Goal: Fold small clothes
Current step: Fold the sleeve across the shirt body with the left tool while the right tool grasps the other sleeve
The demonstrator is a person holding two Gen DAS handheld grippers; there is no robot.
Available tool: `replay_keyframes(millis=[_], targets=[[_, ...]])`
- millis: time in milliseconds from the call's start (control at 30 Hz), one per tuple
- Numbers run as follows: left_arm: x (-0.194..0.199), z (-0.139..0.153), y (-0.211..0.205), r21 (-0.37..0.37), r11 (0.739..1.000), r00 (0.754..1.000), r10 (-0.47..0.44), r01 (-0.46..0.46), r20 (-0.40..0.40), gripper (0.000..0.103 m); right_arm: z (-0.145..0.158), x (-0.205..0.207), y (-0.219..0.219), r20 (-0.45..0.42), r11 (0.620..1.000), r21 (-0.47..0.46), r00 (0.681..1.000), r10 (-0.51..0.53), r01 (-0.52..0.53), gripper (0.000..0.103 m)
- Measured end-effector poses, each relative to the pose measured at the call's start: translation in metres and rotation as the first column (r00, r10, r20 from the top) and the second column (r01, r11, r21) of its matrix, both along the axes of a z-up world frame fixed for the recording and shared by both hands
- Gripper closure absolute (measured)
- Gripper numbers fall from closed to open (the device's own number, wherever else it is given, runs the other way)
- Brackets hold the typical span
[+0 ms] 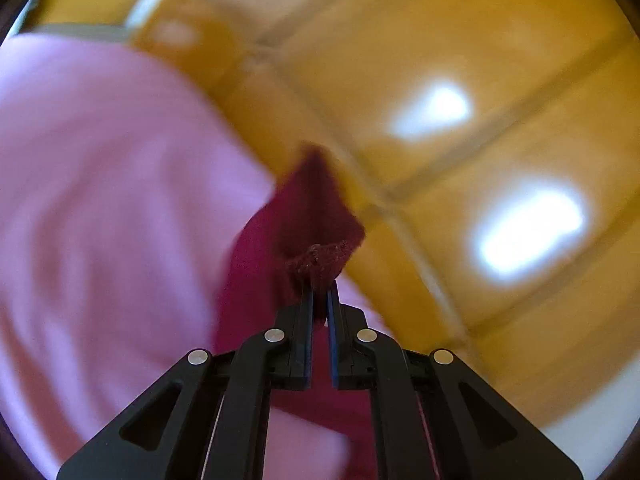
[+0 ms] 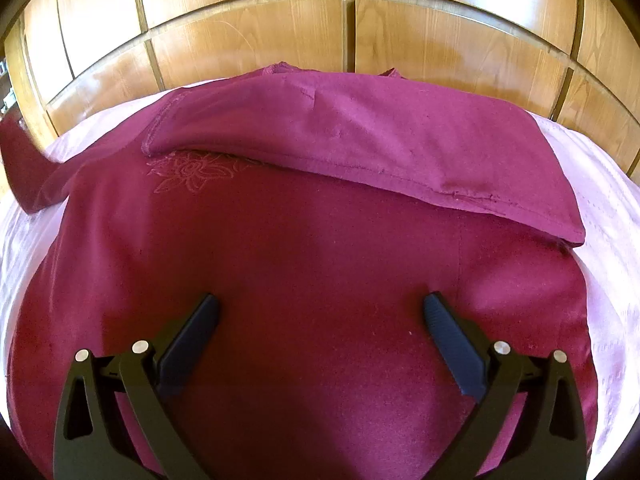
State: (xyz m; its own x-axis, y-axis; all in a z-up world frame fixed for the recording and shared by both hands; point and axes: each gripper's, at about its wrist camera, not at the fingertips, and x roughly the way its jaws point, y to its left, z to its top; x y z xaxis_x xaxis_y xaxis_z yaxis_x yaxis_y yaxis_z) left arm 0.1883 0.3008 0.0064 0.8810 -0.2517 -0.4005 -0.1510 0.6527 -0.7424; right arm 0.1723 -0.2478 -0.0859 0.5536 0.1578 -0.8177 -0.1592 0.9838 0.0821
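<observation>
On the pink sheet (image 2: 608, 184) lies the maroon shirt (image 2: 304, 264), spread flat over most of the bed and reaching close to its far edge, where wood panels (image 2: 248, 36) rise behind. One side of the shirt is folded inward: a long flap (image 2: 360, 136) lies across the far part of the body, its hemmed edge running from the far left toward the right edge of the bed. Just below that hem, on the left, a faint flower print (image 2: 192, 172) shows on the cloth. At the far left corner a sleeve (image 2: 28, 168) lifts off the sheet and runs out of the right wrist view.

The right gripper (image 2: 320, 312) hangs over the near middle of the shirt with its jaws spread wide, cloth showing between them and nothing gripped. Whether its fingers (image 2: 196, 332) touch the cloth I cannot tell.

The left gripper (image 1: 320, 292) has its jaws drawn narrow and pinched on a piece of the shirt (image 1: 316, 216); a ribbed hem (image 1: 320, 260) bunches just past the fingertips, and the cloth hangs on above the pink sheet (image 1: 100, 200). That view is blurred. Beyond the cloth are the wood panels (image 1: 460, 40), with two bright glare patches (image 1: 524, 232) on them.
</observation>
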Motion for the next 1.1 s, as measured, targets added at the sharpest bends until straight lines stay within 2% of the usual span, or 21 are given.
replay_keyframes(millis=[67, 167, 233, 333, 400, 433, 467, 533, 567, 600, 667, 767, 800, 833, 900, 1000, 1033, 1067, 1100], targets=[[0.006, 0.017, -0.055, 0.023, 0.991, 0.990, -0.135, 0.134, 0.050, 0.098, 0.000, 0.000, -0.001, 0.000, 1.000, 0.005, 1.000, 0.001, -0.001, 0.002], [0.011, 0.018, -0.124, 0.055, 0.959, 0.958, -0.282, 0.279, 0.051, 0.098, 0.000, 0.001, -0.002, -0.001, 1.000, 0.011, 1.000, 0.001, -0.001, 0.002], [0.015, 0.002, -0.183, 0.101, 0.918, 0.923, -0.386, 0.384, -0.003, 0.098, 0.000, 0.001, -0.003, -0.003, 1.000, 0.017, 1.000, 0.000, 0.000, 0.002], [0.019, -0.034, -0.245, 0.159, 0.859, 0.873, -0.473, 0.487, -0.123, 0.098, 0.001, 0.001, -0.004, -0.009, 0.999, 0.038, 1.000, -0.001, 0.001, 0.002], [0.019, -0.059, -0.268, 0.172, 0.826, 0.840, -0.501, 0.536, -0.209, 0.098, 0.003, 0.003, -0.009, -0.016, 0.998, 0.071, 1.000, 0.000, 0.001, 0.002], [0.019, -0.066, -0.274, 0.177, 0.820, 0.832, -0.500, 0.544, -0.238, 0.098, 0.004, 0.004, -0.013, -0.024, 0.995, 0.098, 1.000, 0.001, 0.001, 0.002], [0.014, -0.073, -0.277, 0.193, 0.812, 0.827, -0.499, 0.550, -0.258, 0.096, 0.005, 0.005, -0.016, -0.030, 0.993, 0.116, 1.000, 0.003, 0.001, 0.002], [0.008, -0.076, -0.275, 0.211, 0.803, 0.825, -0.504, 0.557, -0.256, 0.085, 0.009, 0.008, -0.022, -0.054, 0.986, 0.167, 0.999, 0.005, 0.004, 0.002], [0.002, -0.076, -0.270, 0.211, 0.801, 0.824, -0.511, 0.560, -0.246, 0.072, 0.013, 0.012, -0.028, -0.075, 0.977, 0.213, 0.997, -0.005, 0.021, 0.006], [-0.003, -0.074, -0.267, 0.215, 0.800, 0.825, -0.514, 0.560, -0.237, 0.065, 0.017, 0.014, -0.032, -0.088, 0.966, 0.255, 0.996, -0.011, 0.033, 0.010], [-0.014, -0.074, -0.262, 0.254, 0.798, 0.836, -0.502, 0.547, -0.222, 0.065, 0.028, 0.021, -0.036, -0.109, 0.925, 0.377, 0.994, 0.003, 0.038, 0.026], [-0.027, -0.074, -0.250, 0.267, 0.808, 0.849, -0.484, 0.526, -0.211, 0.065, 0.038, 0.034, -0.021, -0.134, 0.852, 0.523, 0.988, 0.075, 0.007, 0.027], [-0.032, -0.077, -0.249, 0.275, 0.806, 0.850, -0.481, 0.525, -0.214, 0.065, 0.038, 0.039, -0.013, -0.149, 0.838, 0.545, 0.984, 0.100, -0.003, 0.027], [-0.033, -0.081, -0.249, 0.286, 0.804, 0.852, -0.474, 0.522, -0.223, 0.065, 0.038, 0.044, -0.004, -0.162, 0.835, 0.551, 0.980, 0.114, -0.006, 0.027], [-0.036, -0.092, -0.244, 0.273, 0.810, 0.851, -0.464, 0.520, -0.244, 0.065, 0.033, 0.055, 0.019, -0.182, 0.854, 0.521, 0.975, 0.130, -0.017, 0.027], [-0.039, -0.105, -0.238, 0.261, 0.821, 0.856, -0.449, 0.509, -0.256, 0.065, 0.026, 0.069, 0.049, -0.209, 0.891, 0.453, 0.967, 0.146, -0.036, 0.057], [-0.039, -0.107, -0.238, 0.260, 0.821, 0.856, -0.450, 0.509, -0.256, 0.065, 0.027, 0.073, 0.060, -0.204, 0.913, 0.404, 0.967, 0.150, -0.057, 0.082], [-0.038, -0.111, -0.237, 0.250, 0.822, 0.854, -0.454, 0.511, -0.255, 0.065, 0.029, 0.075, 0.066, -0.205, 0.923, 0.378, 0.966, 0.159, -0.072, 0.096], [-0.039, -0.112, -0.233, 0.240, 0.826, 0.854, -0.455, 0.511, -0.252, 0.065, 0.035, 0.077, 0.070, -0.196, 0.930, 0.358, 0.967, 0.163, -0.084, 0.096]])
